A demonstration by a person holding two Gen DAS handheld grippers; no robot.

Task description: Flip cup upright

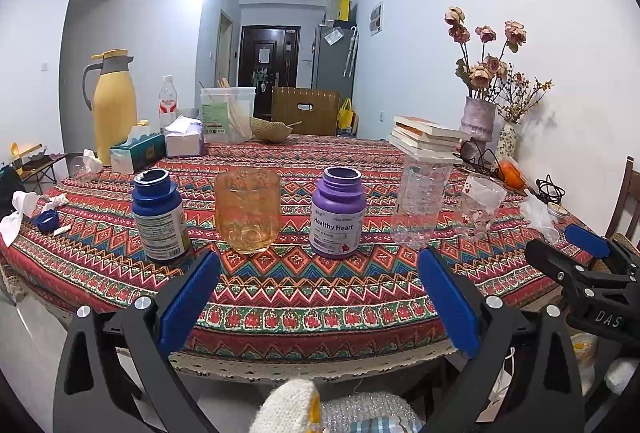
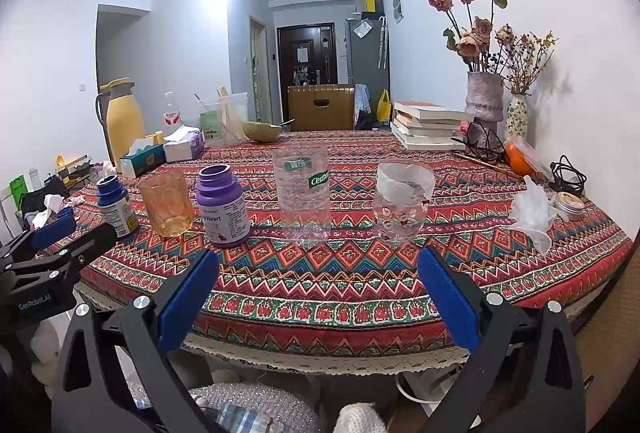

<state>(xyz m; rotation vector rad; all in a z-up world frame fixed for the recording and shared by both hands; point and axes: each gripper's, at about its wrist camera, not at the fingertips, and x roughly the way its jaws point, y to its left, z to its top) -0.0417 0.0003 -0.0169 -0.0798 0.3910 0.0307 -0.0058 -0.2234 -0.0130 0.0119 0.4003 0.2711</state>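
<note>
Both grippers hung off the near table edge, holding nothing. Left gripper point(image 1: 318, 297) had its blue pads spread wide, lined up roughly between the amber cup and purple bottle. Right gripper point(image 2: 318, 297) was likewise spread wide, facing the gap between the clear bottle and the clear cup. Likely a start pose: both backed off so the whole row stayed in view.

On the patterned cloth point(image 1: 320, 285), a row ran left to right: blue bottle point(image 1: 160, 217), amber cup point(image 1: 247, 211), purple bottle point(image 1: 338, 213), clear bottle point(image 1: 422, 201), clear cup point(image 1: 478, 209) with red print. All stood apart, leaving jaw room.

The amber cup looked inverted, flat closed end up and mouth on the cloth, though the ribbed glass made that hard to confirm. I judged it the target, nearest the left gripper. Flip not yet started.

Farther back: books point(image 1: 428, 137), vase point(image 1: 478, 123), yellow jug point(image 1: 112, 101).
</note>
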